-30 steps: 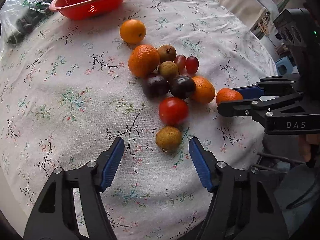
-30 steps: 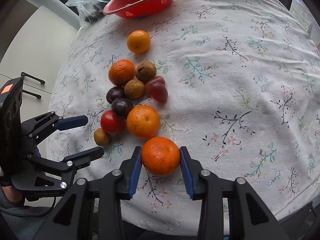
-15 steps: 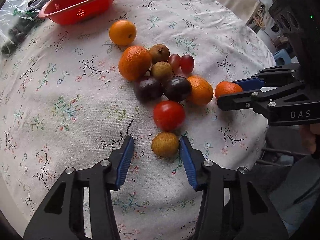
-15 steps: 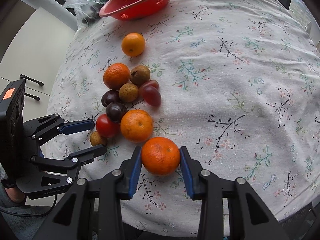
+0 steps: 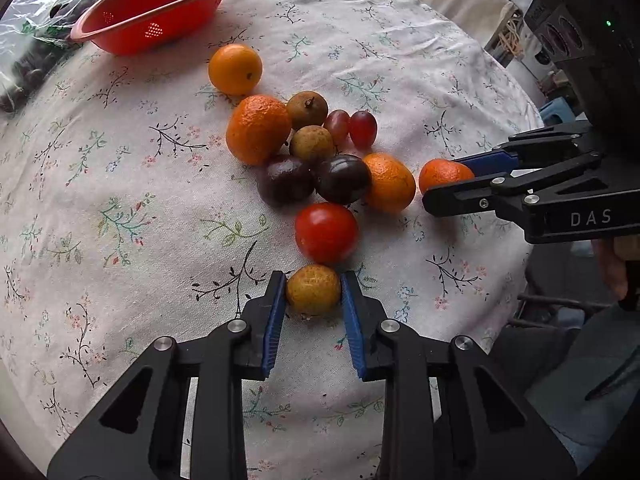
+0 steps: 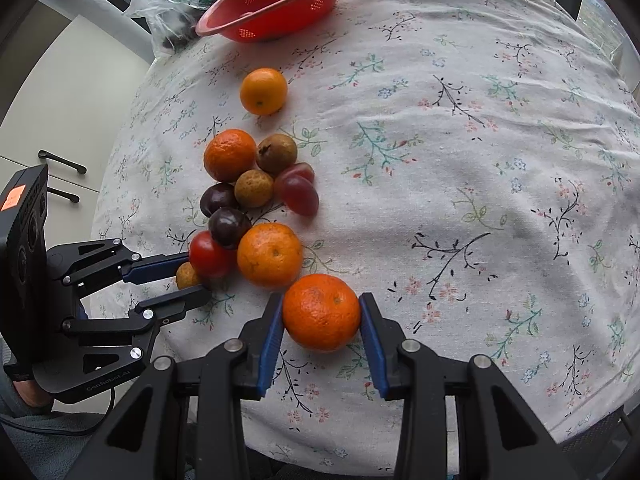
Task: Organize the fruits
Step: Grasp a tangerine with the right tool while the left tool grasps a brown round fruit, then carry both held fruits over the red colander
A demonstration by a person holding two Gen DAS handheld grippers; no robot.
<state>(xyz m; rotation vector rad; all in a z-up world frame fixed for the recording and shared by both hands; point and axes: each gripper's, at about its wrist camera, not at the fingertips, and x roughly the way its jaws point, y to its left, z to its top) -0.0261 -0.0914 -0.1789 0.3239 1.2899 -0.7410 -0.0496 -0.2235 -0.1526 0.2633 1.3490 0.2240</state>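
Left gripper (image 5: 313, 289) pinching rough round longan (image 5: 313, 289), right gripper (image 6: 321, 312) clamping dimpled tangerine (image 6: 321, 312), floral tablecloth (image 6: 500, 152)

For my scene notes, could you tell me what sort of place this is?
Probably a home dining or kitchen area: a round table under a floral tablecloth, a red colander, and white cabinet drawers with handles beside it.
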